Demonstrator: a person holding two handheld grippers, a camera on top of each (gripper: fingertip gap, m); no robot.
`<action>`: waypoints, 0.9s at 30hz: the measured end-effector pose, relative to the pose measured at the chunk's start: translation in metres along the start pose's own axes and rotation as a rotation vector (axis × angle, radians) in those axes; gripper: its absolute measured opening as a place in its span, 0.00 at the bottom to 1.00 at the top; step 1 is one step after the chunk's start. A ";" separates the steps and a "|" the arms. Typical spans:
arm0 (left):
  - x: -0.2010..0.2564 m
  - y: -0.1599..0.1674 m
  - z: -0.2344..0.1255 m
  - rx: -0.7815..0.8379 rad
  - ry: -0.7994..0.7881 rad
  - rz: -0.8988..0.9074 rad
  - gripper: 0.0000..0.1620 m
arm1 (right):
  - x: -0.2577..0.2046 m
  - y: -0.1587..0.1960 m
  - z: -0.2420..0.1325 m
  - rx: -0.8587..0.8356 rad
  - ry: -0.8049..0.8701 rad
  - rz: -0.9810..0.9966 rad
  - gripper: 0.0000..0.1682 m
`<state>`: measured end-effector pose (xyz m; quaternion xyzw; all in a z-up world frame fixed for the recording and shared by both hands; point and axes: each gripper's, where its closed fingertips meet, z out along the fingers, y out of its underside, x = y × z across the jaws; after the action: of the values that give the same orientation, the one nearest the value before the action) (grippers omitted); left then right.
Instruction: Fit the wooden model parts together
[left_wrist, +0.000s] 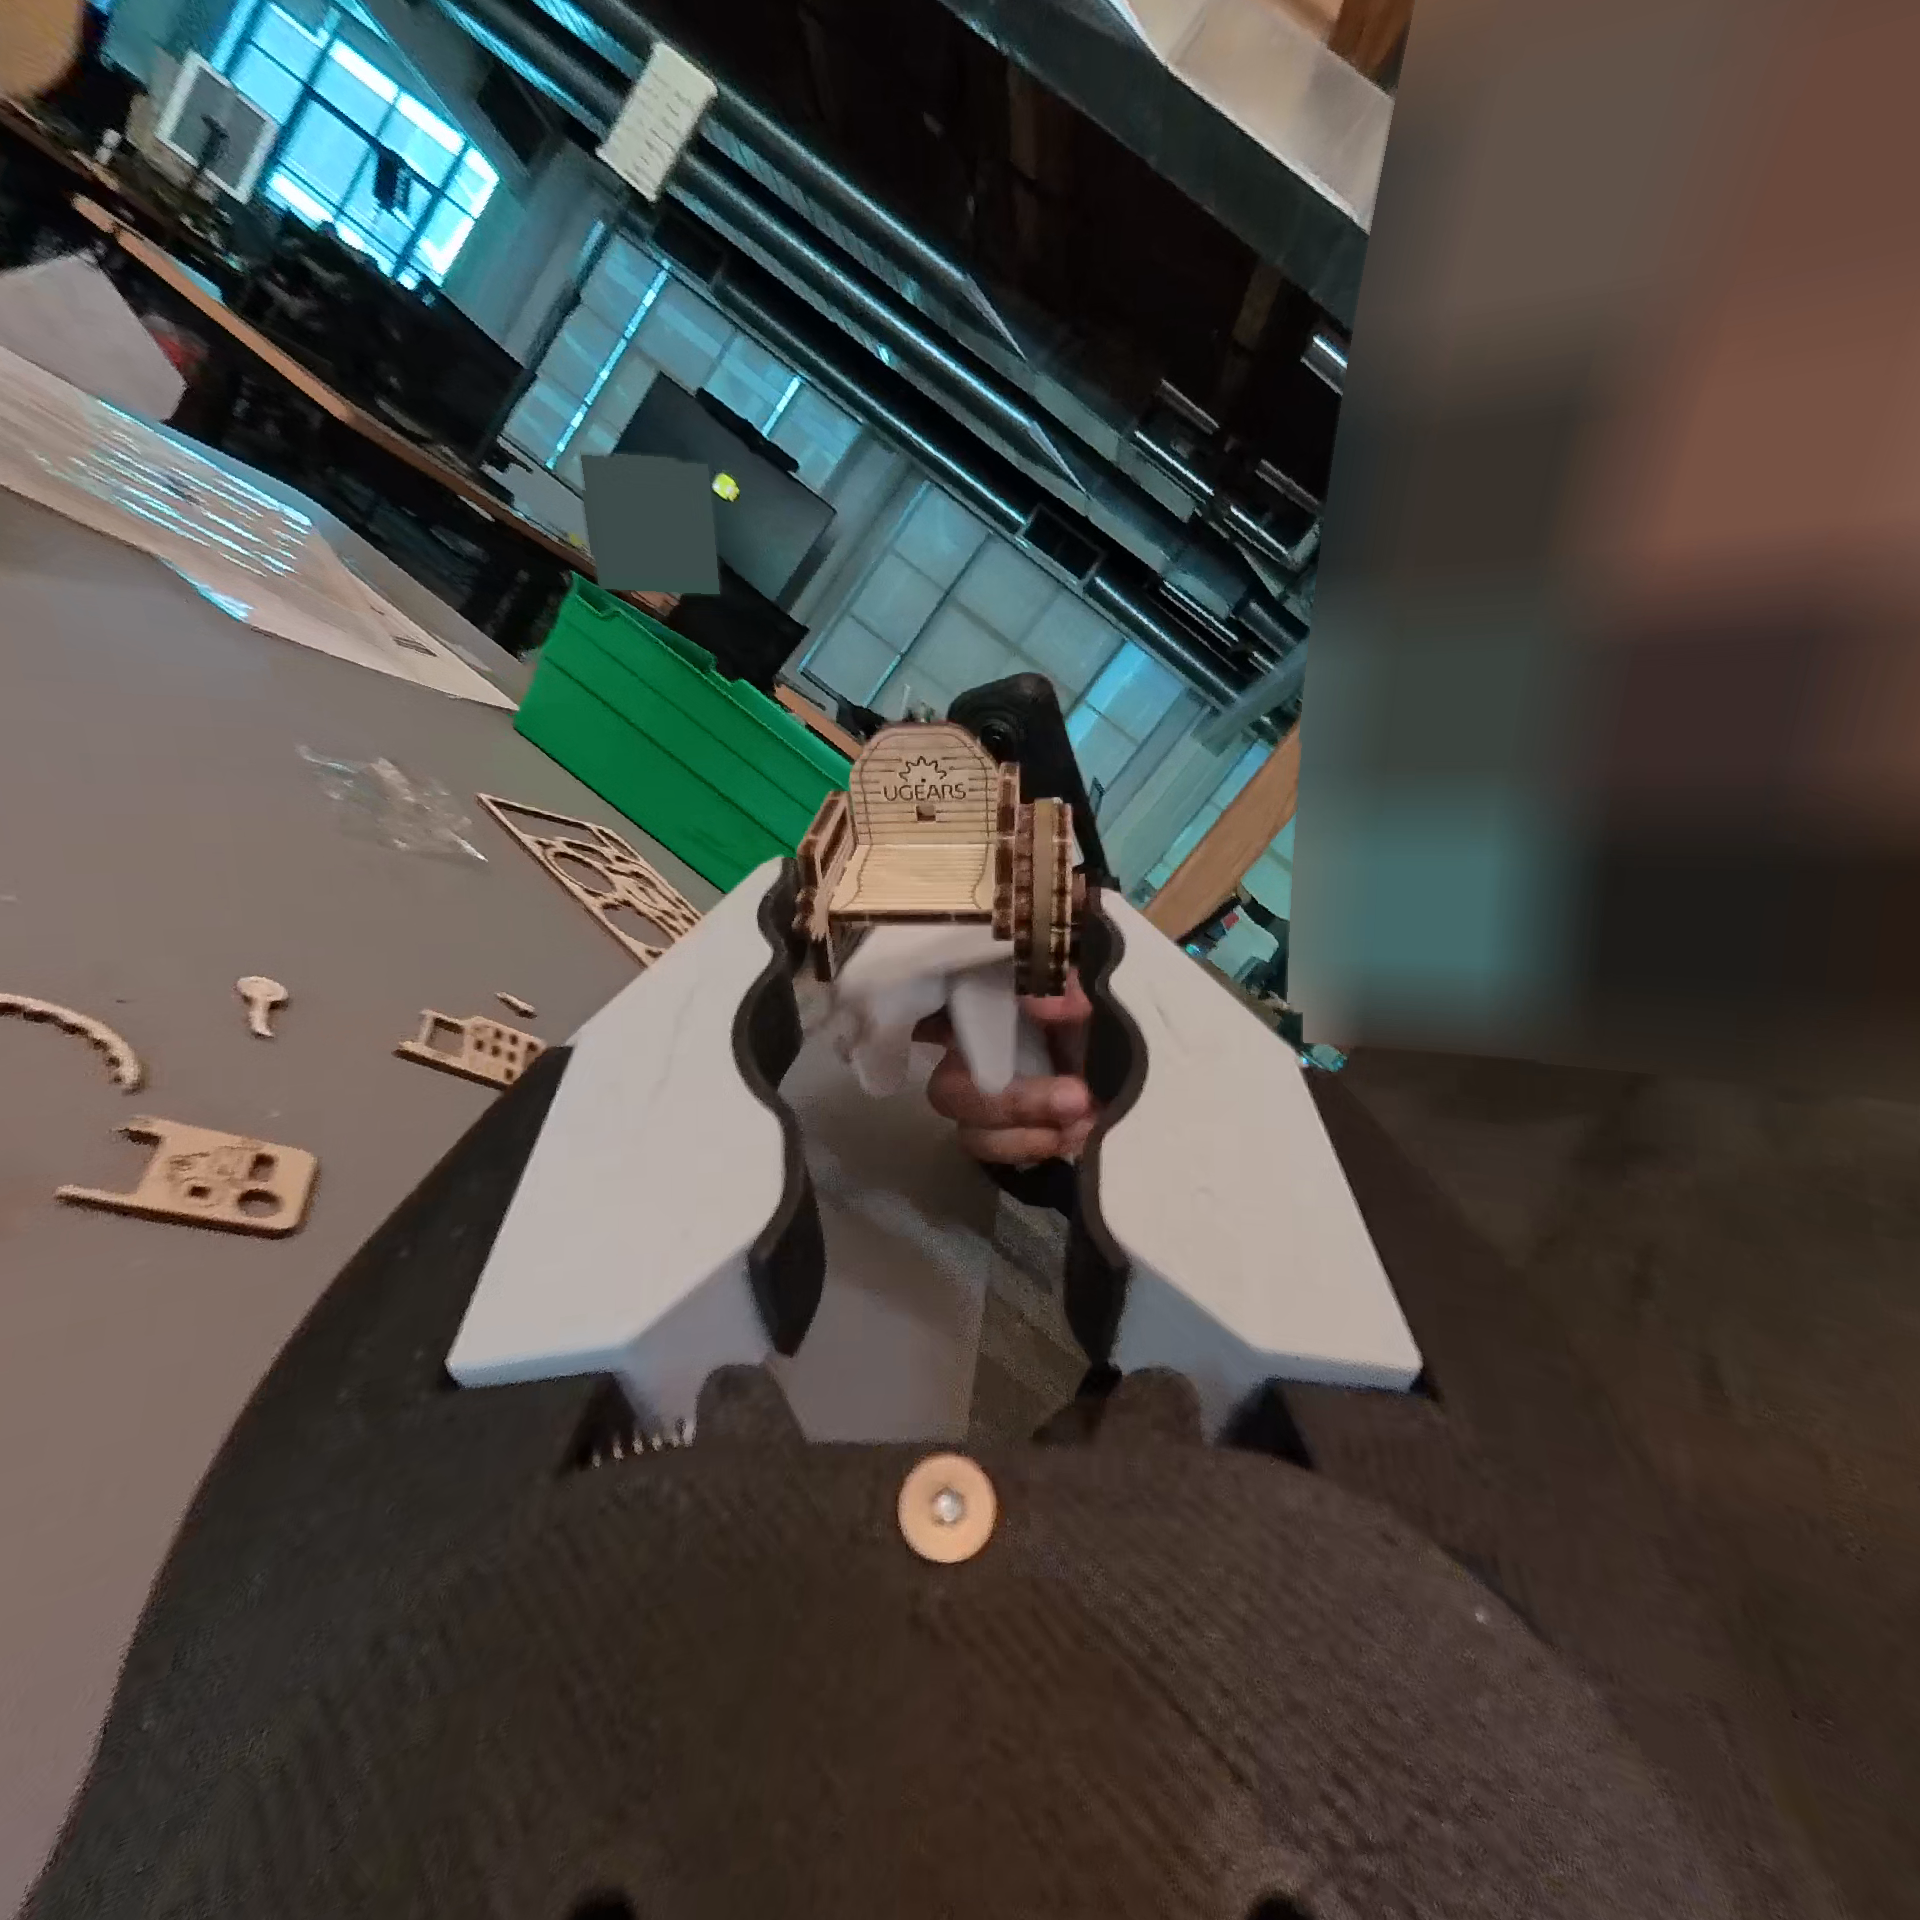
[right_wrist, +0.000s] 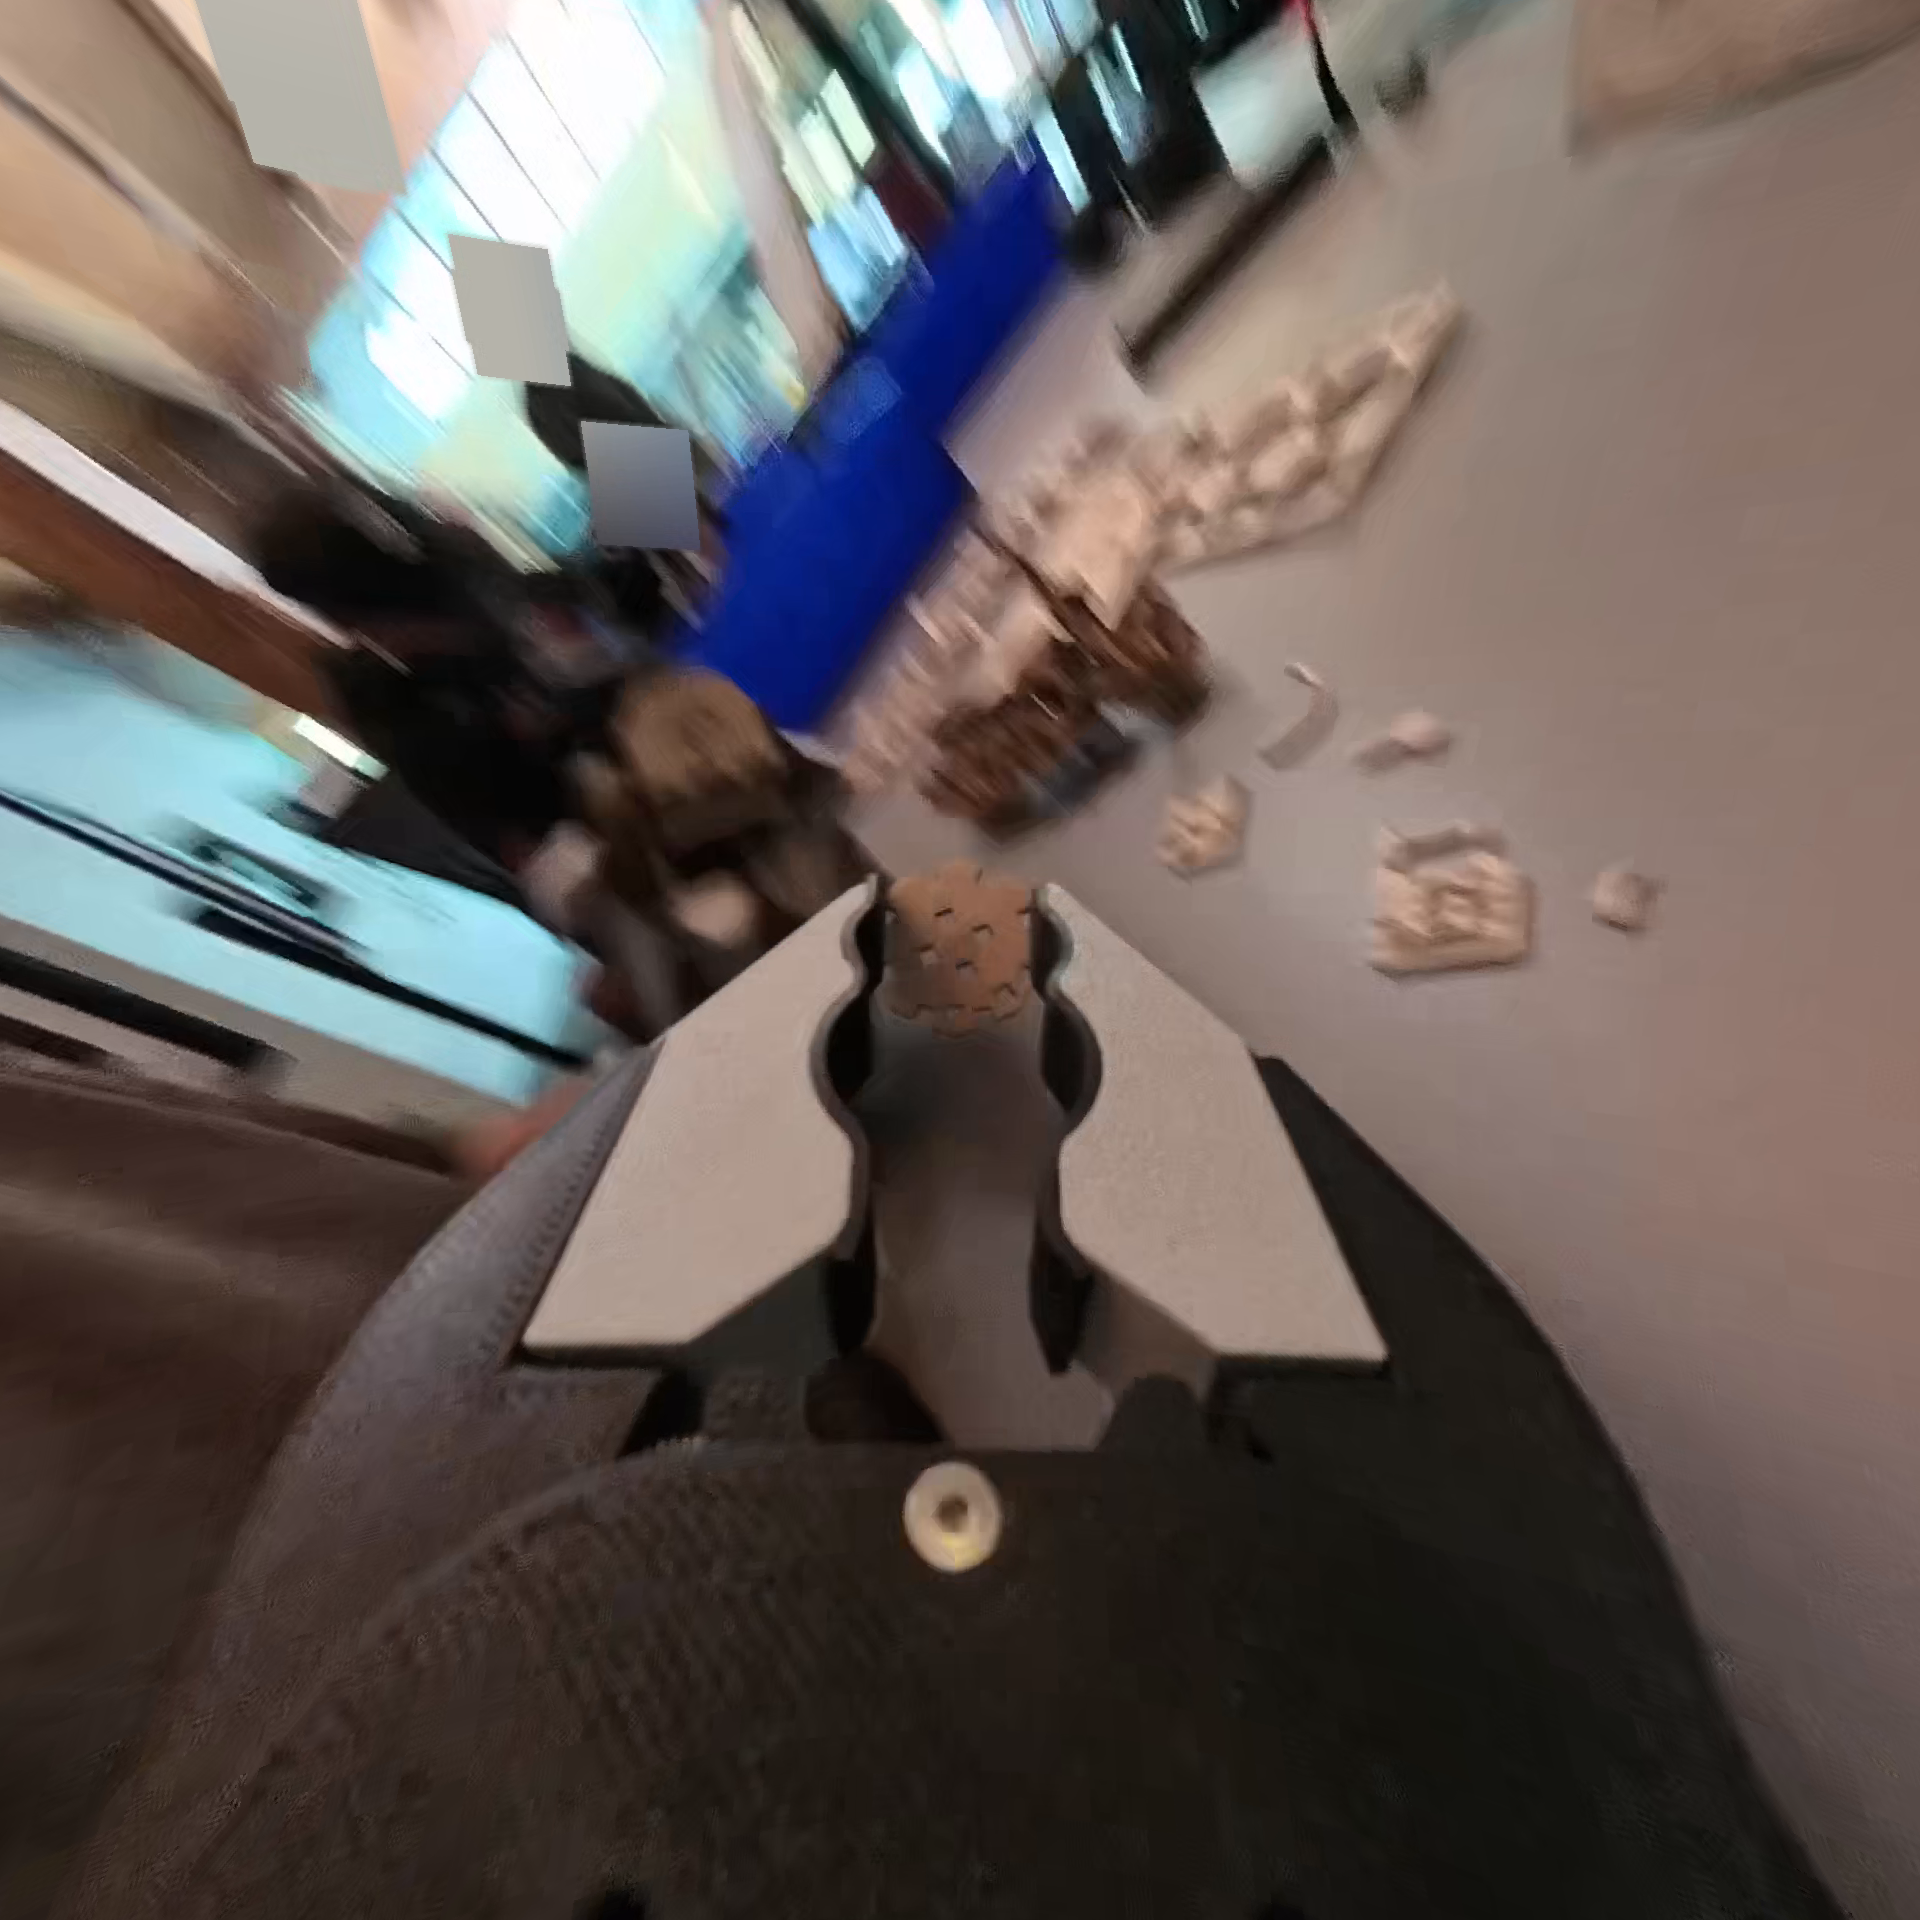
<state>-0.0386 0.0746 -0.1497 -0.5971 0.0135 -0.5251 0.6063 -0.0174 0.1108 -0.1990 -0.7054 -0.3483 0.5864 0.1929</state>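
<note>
Both claws loaded — left gripper (left_wrist: 940, 914) clamps the chair assembly (left_wrist: 935, 868) at its tips, right gripper (right_wrist: 961, 961) pinches a toothed wooden piece (right_wrist: 958, 958). Mid-join, I judge — next: line the piece up with the chair's wheel side.

Place: a workshop or lab hall.
Ceiling: bare metal ducts (left_wrist: 790, 187) run overhead.
Walls: large windows (left_wrist: 343, 135).
Furniture: long wooden benches (left_wrist: 312, 384), a green crate (left_wrist: 665, 717).
Table: grey table (left_wrist: 208, 831) with cut wooden sheets (left_wrist: 592, 873).

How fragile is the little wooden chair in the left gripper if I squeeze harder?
Probably fragile: the chair is built from thin slotted plywood, held at the left gripper tips. Its slatted armrest looks likeliest to crack or pop loose. Likely very light, so a gentle grip should do.
</note>
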 end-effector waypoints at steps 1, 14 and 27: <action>-0.003 -0.003 -0.002 0.010 -0.013 0.003 0.31 | 0.021 0.014 -0.001 -0.108 0.128 -0.090 0.16; -0.012 -0.002 -0.003 0.016 -0.025 -0.048 0.31 | 0.039 0.054 -0.015 -0.313 0.311 -0.520 0.23; -0.005 -0.001 -0.001 0.026 0.028 -0.126 0.31 | 0.053 0.069 -0.022 -0.491 0.205 -0.694 0.21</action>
<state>-0.0423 0.0774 -0.1521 -0.5817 -0.0227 -0.5706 0.5792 0.0259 0.1043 -0.2775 -0.6260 -0.6730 0.3135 0.2386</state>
